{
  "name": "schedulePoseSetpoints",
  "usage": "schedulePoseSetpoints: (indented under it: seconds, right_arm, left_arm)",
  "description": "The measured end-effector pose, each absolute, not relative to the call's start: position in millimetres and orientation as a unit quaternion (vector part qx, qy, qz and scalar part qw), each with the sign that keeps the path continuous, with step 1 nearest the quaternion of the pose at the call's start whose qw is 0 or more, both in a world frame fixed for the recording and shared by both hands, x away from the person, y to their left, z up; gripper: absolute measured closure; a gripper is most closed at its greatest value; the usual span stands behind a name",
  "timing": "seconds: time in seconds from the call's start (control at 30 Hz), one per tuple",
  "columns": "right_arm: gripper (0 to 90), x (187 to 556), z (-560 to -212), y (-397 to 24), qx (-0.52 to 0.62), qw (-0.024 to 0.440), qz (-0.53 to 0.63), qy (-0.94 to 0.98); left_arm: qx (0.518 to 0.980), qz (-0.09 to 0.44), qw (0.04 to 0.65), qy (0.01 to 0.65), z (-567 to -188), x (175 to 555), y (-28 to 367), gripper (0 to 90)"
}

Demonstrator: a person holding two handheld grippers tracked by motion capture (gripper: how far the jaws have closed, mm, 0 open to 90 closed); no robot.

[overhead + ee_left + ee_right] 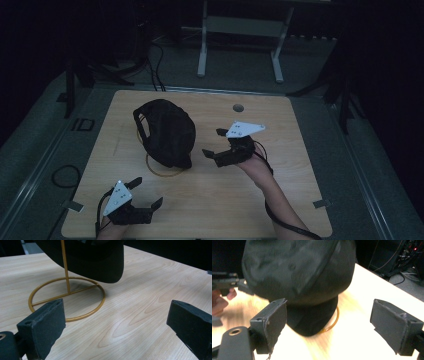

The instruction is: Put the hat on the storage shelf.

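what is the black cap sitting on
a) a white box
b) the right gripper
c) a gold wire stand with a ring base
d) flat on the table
c: the black cap hangs over a thin upright rod of the gold wire stand, whose ring base rests on the table.

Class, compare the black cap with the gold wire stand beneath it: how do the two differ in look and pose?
The cap is black, soft fabric with a full, domed shape; the stand is thin gold wire, an open ring with an upright rod. The cap sits raised on top, brim hanging down; the stand's ring lies flat on the table. Both stand together, untouched by either tongs.
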State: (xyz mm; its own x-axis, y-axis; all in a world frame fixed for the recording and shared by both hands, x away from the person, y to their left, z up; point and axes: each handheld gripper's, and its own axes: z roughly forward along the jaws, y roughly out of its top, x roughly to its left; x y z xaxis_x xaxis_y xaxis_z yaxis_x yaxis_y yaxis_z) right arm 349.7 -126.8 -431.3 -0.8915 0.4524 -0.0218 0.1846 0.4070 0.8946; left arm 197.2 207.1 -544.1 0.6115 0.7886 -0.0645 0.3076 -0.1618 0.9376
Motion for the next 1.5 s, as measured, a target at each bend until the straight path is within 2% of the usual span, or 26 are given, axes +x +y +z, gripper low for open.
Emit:
schedulePoseSetpoints:
  seconds: [0.77,1.5]
  right_arm:
    - [14.3,320.7,-490.7,-160.3,0.193,0.102,0.502,0.837]
    - [14.5,298.5,-529.0,-202.0,0.217,0.112,0.467,0.85]
  left_arm:
    - [0.732,0.226,0.52,0.378,-549.1,198.9,205.5,2.5]
    - [0.735,0.222,0.515,0.381,-551.0,200.5,205.6,2.5]
